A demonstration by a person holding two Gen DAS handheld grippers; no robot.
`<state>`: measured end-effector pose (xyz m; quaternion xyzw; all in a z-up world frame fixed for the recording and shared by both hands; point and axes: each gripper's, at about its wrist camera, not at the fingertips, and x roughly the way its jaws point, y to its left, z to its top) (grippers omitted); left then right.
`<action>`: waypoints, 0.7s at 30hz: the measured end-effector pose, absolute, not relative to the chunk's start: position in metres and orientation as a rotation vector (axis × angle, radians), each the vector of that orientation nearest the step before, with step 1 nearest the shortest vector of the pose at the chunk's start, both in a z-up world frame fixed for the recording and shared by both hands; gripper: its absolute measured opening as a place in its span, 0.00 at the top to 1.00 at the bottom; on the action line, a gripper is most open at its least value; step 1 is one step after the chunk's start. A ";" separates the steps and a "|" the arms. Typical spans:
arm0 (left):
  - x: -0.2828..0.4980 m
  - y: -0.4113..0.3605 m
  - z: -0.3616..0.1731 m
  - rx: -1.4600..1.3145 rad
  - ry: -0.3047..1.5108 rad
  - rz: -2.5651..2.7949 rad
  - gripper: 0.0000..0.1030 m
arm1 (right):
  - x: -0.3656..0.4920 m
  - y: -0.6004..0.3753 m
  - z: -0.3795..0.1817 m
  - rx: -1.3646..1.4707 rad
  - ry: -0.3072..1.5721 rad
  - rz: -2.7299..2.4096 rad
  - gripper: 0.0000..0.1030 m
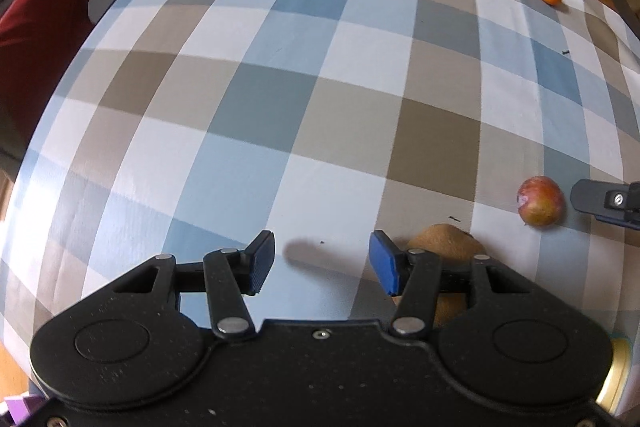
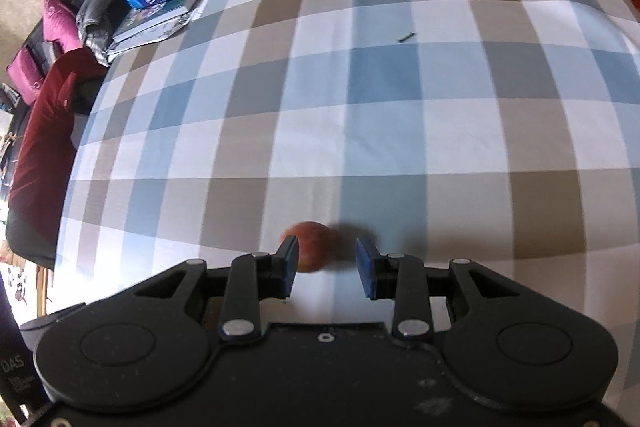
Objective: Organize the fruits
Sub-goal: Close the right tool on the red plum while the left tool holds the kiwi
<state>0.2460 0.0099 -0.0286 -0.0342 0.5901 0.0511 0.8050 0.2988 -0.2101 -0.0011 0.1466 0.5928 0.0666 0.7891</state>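
We are reaching: the right hand-held gripper (image 2: pixel 327 273) stands open around the blurred red-yellow round plum (image 2: pixel 310 245) (seemingly untouched); next close. The left hand-held gripper (image 1: pixel 322 265) is open, empty.

A home: checked tablecloth (image 2: pixel 360 131), sofa cushions (image 2: pixel 60 23), stacked books (image 2: pixel 152 23).

Only "OAS" reads, white on a dark object (image 2: pixel 12 367) at the right-wrist view's left edge.
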 end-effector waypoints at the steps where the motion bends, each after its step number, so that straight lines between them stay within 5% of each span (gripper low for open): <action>1: 0.246 0.011 -0.029 -0.080 1.264 0.109 0.42 | 0.299 -0.209 -0.003 0.307 1.287 0.144 0.66; 21: 0.247 0.013 -0.025 -0.114 1.262 0.118 0.42 | 0.312 -0.181 -0.020 0.219 1.299 0.164 0.63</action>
